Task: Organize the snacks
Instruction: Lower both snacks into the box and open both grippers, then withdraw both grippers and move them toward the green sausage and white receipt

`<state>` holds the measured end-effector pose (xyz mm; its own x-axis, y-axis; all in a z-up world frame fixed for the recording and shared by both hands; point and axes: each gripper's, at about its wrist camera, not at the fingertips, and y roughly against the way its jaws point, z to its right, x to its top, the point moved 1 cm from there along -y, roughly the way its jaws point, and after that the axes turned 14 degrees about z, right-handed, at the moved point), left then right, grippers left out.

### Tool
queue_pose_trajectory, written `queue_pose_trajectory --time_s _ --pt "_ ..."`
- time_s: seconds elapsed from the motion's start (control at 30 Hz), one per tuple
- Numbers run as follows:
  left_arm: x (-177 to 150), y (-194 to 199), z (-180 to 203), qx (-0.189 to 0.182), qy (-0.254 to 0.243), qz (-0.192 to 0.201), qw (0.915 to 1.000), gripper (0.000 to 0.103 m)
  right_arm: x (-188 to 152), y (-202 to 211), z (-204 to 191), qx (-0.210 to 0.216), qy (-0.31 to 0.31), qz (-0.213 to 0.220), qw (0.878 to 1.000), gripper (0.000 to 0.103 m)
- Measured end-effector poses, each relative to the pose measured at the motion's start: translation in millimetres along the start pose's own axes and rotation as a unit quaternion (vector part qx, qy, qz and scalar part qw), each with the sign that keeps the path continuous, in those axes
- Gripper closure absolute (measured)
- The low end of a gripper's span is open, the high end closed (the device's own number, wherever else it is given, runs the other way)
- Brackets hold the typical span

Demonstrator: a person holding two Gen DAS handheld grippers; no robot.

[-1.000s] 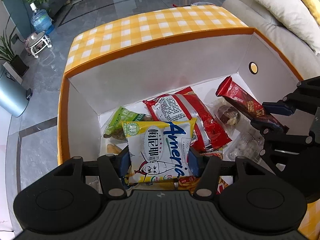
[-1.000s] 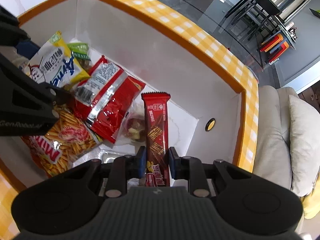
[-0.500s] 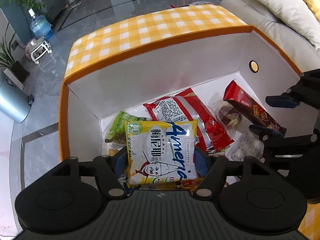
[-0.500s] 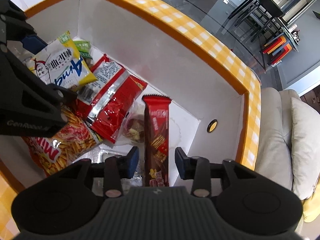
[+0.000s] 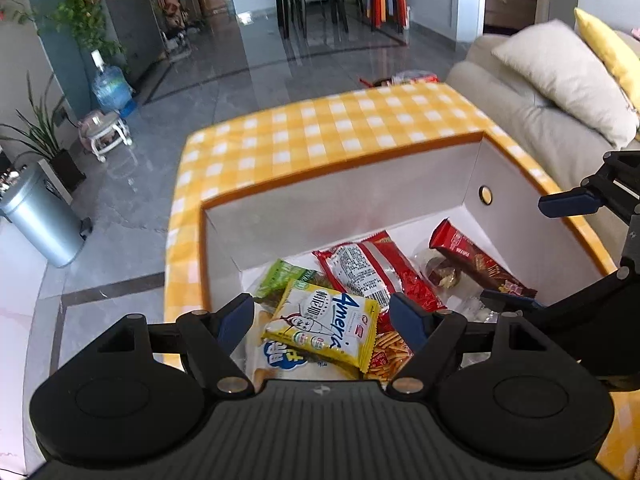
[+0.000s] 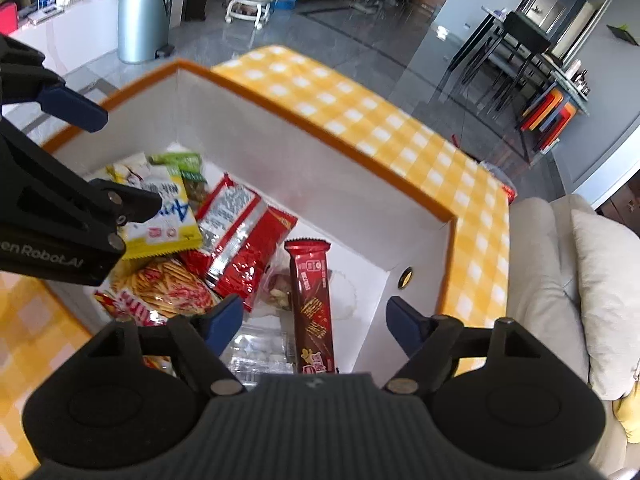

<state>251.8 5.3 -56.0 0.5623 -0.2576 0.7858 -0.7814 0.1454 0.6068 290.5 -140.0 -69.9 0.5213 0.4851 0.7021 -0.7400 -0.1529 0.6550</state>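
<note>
Chip bag (image 5: 386,354) partly under packets

Glossy grey tile floor (image 5: 248,72) everywhere, cream sofa (image 5: 532,116) with a beige cushion (image 5: 560,76) on the right. Metal trash can (image 5: 40,216), water jug (image 5: 110,88), potted plants (image 5: 80,16), and a dark dining table (image 6: 516,44) further back.

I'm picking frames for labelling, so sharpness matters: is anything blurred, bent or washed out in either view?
Left wrist view: the checked box rim is slightly smeared, the yellow packet reads sharp, and the floor shows window glare. Right wrist view: the checked rim is blurred; the brown wafer bar is crisp; fisheye bends the edges.
</note>
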Motion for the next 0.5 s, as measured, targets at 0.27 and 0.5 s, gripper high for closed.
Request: queue_pose_trajectory --time_s 0.27,0.5 --pt "0.1 48.1 4.3 0.004 0.016 0.045 0.9989 0.013 2.7 55.8 4.2 -0.006 -0.040 0.052 0.998 0.021" --pt "-9.9 90.5 19.7 0.012 0.024 0.098 0.9949 0.013 -6.9 112.5 -0.7 -0.017 -0.087 0.103 0.991 0.020"
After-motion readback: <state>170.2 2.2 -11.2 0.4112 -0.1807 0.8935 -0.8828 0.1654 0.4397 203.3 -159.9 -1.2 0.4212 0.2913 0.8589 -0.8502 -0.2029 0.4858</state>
